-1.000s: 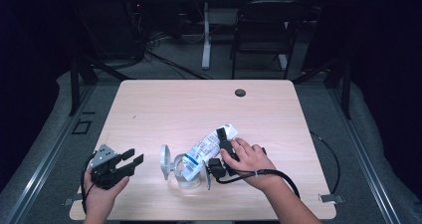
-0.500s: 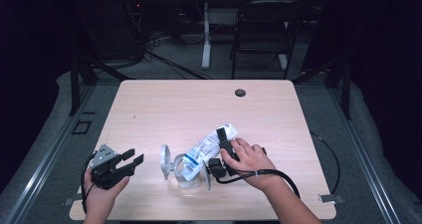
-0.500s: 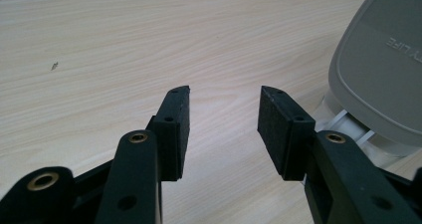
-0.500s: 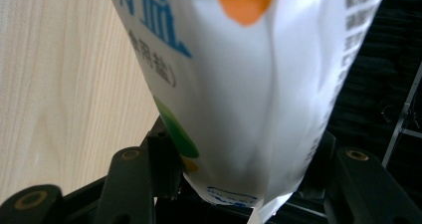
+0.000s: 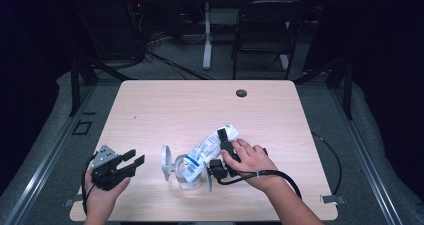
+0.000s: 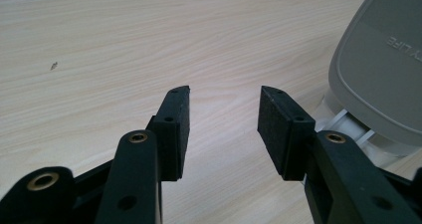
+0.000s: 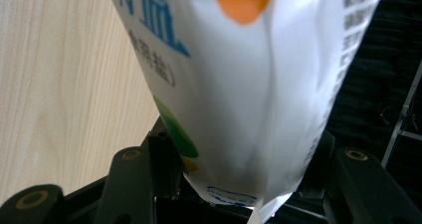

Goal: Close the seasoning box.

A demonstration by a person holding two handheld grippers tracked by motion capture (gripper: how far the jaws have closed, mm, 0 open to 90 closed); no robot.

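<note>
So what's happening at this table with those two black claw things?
A person holds a gripper in each hand. The right gripper is clamped on a white printed bag, tilting its lower end over a clear container whose grey lid stands open. The left gripper waits beside it above the wooden table, fingers apart, holding nothing.

Items I cannot read in full:
- Pouch (image 7: pixel 244 89): top cut by the right gripper view's upper edge; print blurred and partial; its lower end sinks between the jaws.
- Grey lid (image 6: pixel 378 69): cut by the left gripper view's right edge; its lettering runs off frame.
- Container (image 5: pixel 187 177): partly covered by the pouch in the high view; contents too small for me to tell.
- Right gripper (image 5: pixel 220 155): partly under the hand (image 5: pixel 252 160).
</note>
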